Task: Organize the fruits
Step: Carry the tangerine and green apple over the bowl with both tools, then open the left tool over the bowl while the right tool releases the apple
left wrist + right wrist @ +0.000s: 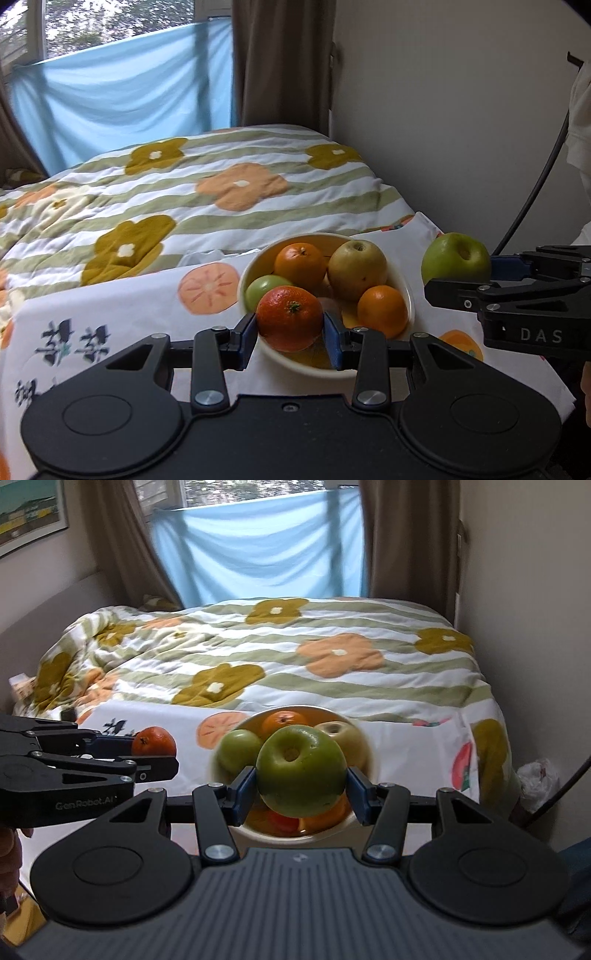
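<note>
**Left wrist view**
- Left gripper [290, 328]: jaws drawn in on a tangerine [289, 318], blue pads pressing its two sides; fruit carried clear, in front of the bowl.
- Tangerine: stem end faces the camera. Judged light, with a loose, soft peel; it should dent under a hard squeeze, so a modest hold across the widest part suits it.
- Bowl [409, 295]: cream, on a printed cloth [129, 310] at the bed's foot. Holds two oranges [300, 263], a yellow pear-like fruit [356, 268] and a small green fruit [264, 290]; one pale item beneath is too hidden to name.
- Right gripper [480, 271]: enters from the right edge with a green apple [456, 260], to the right of the bowl and apart from it.
- Quilt [221, 184]: floral, striped, behind the cloth.

**Right wrist view**
- Right gripper [302, 790]: jaws partly open, closed on the green apple [301, 771], one pad on each flank; apple held in front of the bowl [354, 823], stem hollow towards the camera.
- Apple: judged firm and fairly heavy, with smooth waxy skin that may slip; a grip across the middle, as here, seems safest. It would bruise if dropped.
- Left gripper [157, 753]: at the left edge, tangerine [154, 741] between its fingers, over the cloth [406, 746] and well left of the bowl.
- Bowl contents partly hidden by the apple; blurred.
</note>
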